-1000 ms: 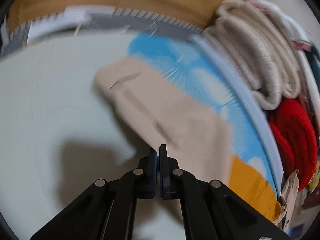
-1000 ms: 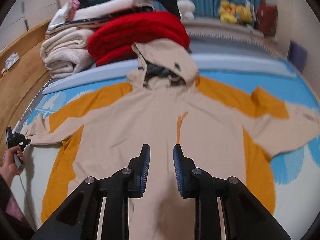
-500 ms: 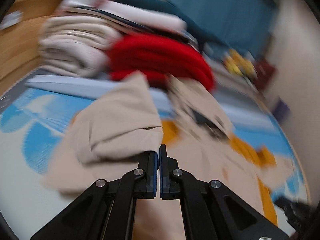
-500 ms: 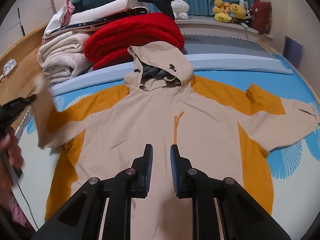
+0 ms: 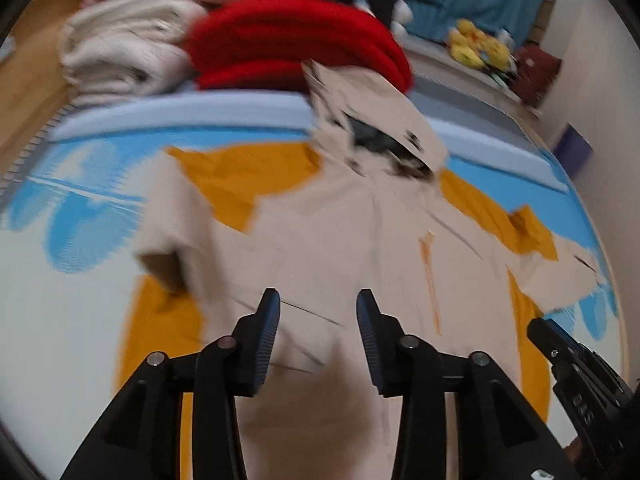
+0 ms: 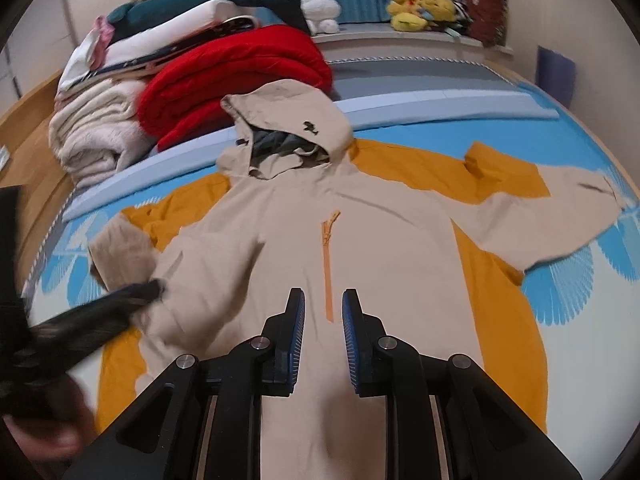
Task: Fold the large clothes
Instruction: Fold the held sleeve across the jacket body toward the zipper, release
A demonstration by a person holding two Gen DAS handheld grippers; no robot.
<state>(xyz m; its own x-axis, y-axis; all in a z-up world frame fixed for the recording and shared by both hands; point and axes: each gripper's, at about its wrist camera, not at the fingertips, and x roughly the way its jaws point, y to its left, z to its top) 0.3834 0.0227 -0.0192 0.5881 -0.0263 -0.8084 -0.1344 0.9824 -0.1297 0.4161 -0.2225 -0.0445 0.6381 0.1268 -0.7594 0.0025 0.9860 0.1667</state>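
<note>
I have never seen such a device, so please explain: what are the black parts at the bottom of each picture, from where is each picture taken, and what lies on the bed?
A person holds one gripper in each hand; a camera on each looks along its two fingers. The left view shows the left gripper, open and empty. The right view shows the right gripper, also open and holding nothing. On the bed a beige and orange jacket lies spread out, one sleeve folded inward. Behind it are a red blanket and soft toys.

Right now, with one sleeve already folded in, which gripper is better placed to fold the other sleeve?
Right. The spread sleeve lies on that side of the jacket; the right gripper hovers open over the chest, while the left gripper sits by the folded sleeve.
</note>
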